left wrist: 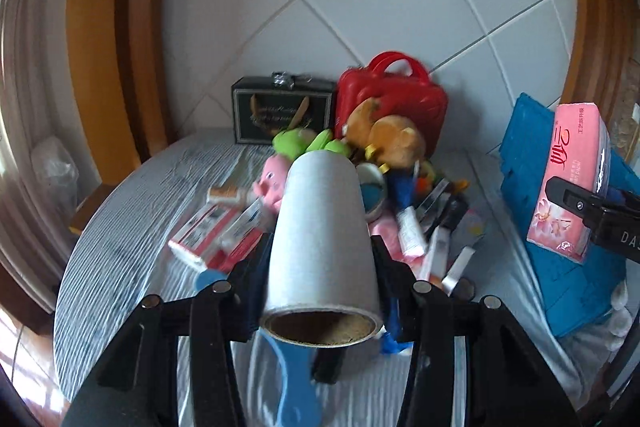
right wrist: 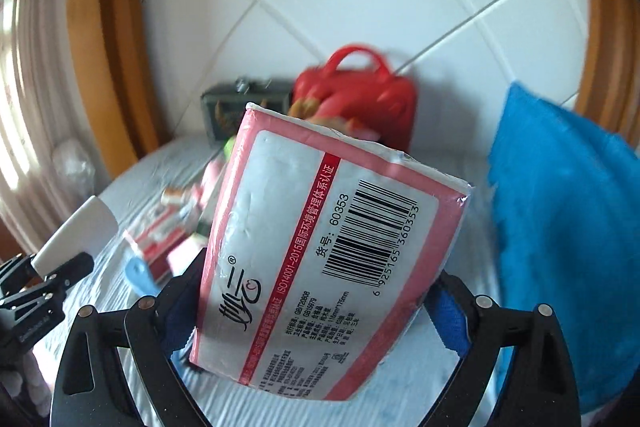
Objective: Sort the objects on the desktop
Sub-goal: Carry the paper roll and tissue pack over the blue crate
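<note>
A white paper roll [left wrist: 320, 223] with a brown cardboard core lies lengthwise between the jaws of my left gripper [left wrist: 320, 251], which is shut on it and holds it above the table. My right gripper [right wrist: 316, 279] is shut on a pink tissue pack [right wrist: 320, 247], barcode side facing the camera, also lifted. In the left wrist view the tissue pack [left wrist: 568, 179] shows at the right with a black finger [left wrist: 576, 203] of the right gripper on it. The right wrist view catches the roll [right wrist: 76, 231] at the lower left.
On the striped tablecloth [left wrist: 120, 227] lies a pile: a red case [left wrist: 392, 95], a black box [left wrist: 280, 111], green, pink and brown plush toys [left wrist: 392, 135], tubes and red-white boxes [left wrist: 208, 231]. A blue crate [left wrist: 560, 275] stands right. A blue plastic handle [left wrist: 296, 387] lies below the roll.
</note>
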Demonstrator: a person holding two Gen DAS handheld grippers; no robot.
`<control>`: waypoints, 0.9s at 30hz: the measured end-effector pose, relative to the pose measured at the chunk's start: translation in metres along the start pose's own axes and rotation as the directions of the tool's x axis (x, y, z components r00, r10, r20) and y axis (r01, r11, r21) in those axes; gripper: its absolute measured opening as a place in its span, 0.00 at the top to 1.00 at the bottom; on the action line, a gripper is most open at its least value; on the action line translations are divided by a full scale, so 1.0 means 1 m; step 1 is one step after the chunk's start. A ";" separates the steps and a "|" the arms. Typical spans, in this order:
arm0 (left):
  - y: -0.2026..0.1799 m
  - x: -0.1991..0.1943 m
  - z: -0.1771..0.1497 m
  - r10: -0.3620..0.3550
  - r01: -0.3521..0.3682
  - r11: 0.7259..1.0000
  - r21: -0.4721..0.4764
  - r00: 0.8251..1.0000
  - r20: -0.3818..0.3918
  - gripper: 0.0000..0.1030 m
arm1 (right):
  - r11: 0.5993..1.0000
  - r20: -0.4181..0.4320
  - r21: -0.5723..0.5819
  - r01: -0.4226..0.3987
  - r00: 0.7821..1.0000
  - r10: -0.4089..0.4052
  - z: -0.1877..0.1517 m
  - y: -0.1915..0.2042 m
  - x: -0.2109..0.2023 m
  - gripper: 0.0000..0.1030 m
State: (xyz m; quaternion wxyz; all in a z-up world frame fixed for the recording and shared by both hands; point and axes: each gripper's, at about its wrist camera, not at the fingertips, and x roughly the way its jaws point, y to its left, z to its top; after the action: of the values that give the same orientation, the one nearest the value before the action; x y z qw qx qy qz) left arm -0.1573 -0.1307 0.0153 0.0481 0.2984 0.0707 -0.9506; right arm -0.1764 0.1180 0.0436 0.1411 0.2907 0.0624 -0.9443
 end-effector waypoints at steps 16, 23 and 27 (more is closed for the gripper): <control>-0.346 -0.020 0.083 -0.363 0.312 0.905 0.289 0.921 0.140 0.56 | 0.895 0.239 0.071 0.440 0.864 -0.443 0.040 -0.267 -0.135 0.07; -0.475 -0.003 0.092 -0.390 0.338 0.870 0.359 0.917 0.081 0.56 | 0.827 0.120 -0.036 0.562 0.824 -0.554 0.044 -0.373 -0.103 0.07; -0.529 0.023 0.089 -0.357 0.332 0.861 0.386 0.934 -0.006 0.56 | 0.816 0.004 -0.138 0.561 0.824 -0.566 0.032 -0.417 -0.054 0.07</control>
State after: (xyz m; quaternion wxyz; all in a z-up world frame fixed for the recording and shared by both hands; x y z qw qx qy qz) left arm -0.2969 0.3750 0.1301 -0.1792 0.2532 -0.0648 -0.9485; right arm -0.2774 0.5214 0.1157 -0.1266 0.2667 0.2112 -0.9318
